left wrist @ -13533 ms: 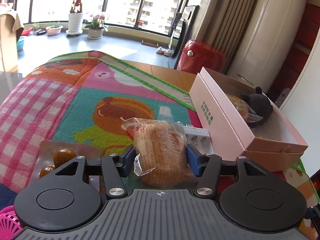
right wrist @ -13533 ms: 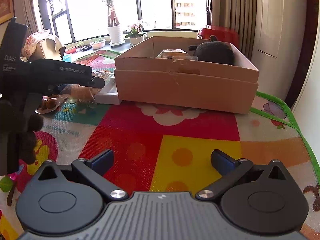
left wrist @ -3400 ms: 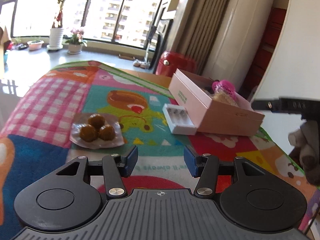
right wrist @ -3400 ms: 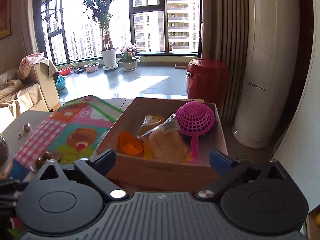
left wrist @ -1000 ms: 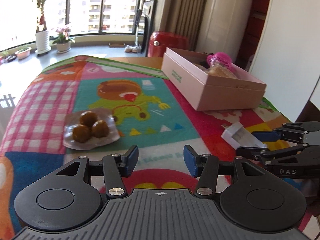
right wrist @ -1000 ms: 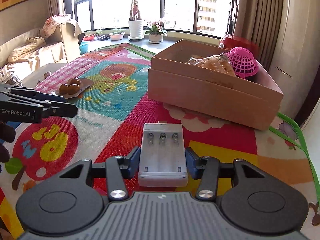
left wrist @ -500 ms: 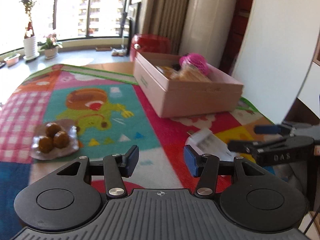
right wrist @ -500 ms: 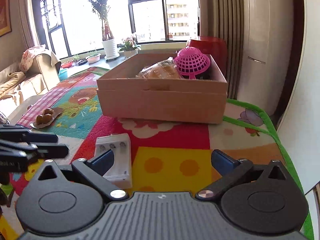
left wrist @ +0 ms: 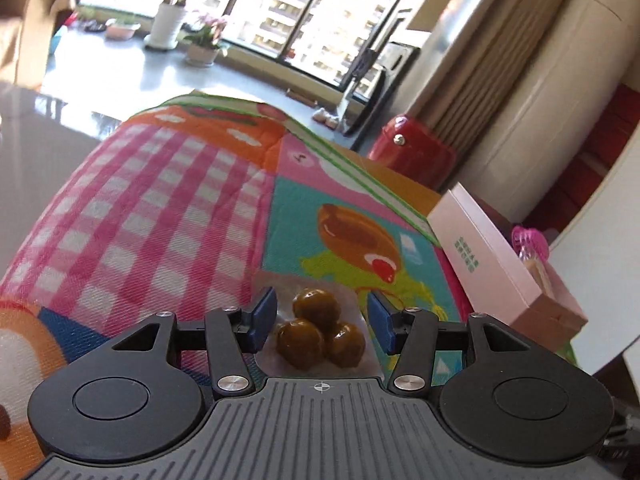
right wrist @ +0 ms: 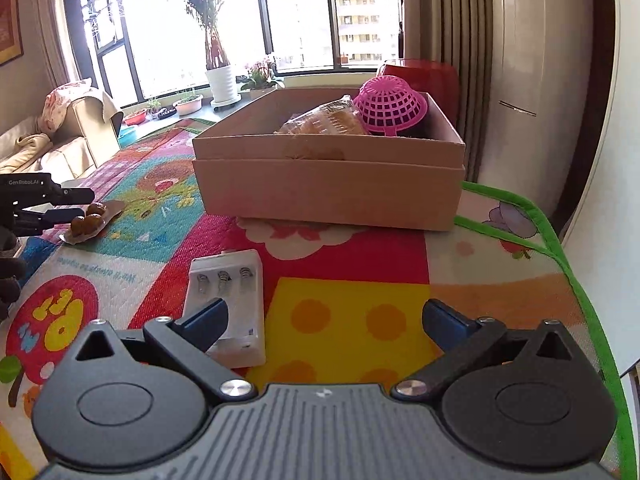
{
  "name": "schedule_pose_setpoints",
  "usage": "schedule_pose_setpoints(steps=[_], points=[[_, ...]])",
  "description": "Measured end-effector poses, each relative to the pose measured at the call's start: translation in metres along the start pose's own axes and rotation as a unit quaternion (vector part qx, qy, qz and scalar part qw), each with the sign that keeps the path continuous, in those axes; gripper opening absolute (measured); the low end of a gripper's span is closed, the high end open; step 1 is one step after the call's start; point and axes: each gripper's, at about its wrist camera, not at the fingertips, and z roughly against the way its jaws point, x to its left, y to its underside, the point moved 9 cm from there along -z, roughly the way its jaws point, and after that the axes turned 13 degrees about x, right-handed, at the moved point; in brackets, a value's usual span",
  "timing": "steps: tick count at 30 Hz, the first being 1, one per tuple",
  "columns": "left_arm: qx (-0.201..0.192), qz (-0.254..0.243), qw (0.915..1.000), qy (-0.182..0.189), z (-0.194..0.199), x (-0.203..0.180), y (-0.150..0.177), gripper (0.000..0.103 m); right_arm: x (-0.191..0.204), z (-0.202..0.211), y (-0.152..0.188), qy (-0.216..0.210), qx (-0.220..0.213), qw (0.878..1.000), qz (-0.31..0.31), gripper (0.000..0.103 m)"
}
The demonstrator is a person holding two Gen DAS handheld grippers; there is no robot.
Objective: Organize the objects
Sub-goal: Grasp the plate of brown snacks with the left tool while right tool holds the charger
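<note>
Box point(right wrist: 328, 188) already held bread and pink strainer point(right wrist: 390, 106). Left gripper point(left wrist: 322, 318) spread around snack pack point(left wrist: 320, 336) on mat, not yet pinching. Right gripper point(right wrist: 324, 324) spread, empty; charger point(right wrist: 228, 300) lay beside it, unpacked.

One box point(right wrist: 328, 184), one strainer point(right wrist: 390, 106), one charger point(right wrist: 226, 300), three brown balls point(left wrist: 322, 330).
</note>
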Motion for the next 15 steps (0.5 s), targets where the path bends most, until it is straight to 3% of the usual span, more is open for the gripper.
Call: schedule_pose_setpoints(steps=[2, 4, 6, 9, 15], points=[[0.007, -0.084, 0.9960, -0.029, -0.005, -0.026, 0.012, 0.055, 0.001, -0.002, 0.000, 0.001, 0.006, 1.000, 0.001, 0.103], [0.014, -0.164, 0.9840, -0.068, -0.011, -0.048, 0.024, 0.057, 0.001, -0.003, 0.000, 0.002, 0.009, 1.000, 0.001, 0.103], [0.020, -0.210, 0.9723, -0.101, -0.016, -0.062, 0.030, 0.060, 0.001, -0.003, 0.001, 0.002, 0.009, 1.000, 0.001, 0.103], [0.021, -0.230, 0.9659, -0.117, -0.019, -0.068, 0.035, 0.064, 0.000, -0.004, 0.001, 0.000, 0.011, 1.000, 0.000, 0.103], [0.030, -0.224, 0.9678, -0.111, -0.014, -0.068, 0.044, 0.064, 0.001, -0.005, 0.002, 0.001, 0.014, 1.000, 0.000, 0.103]])
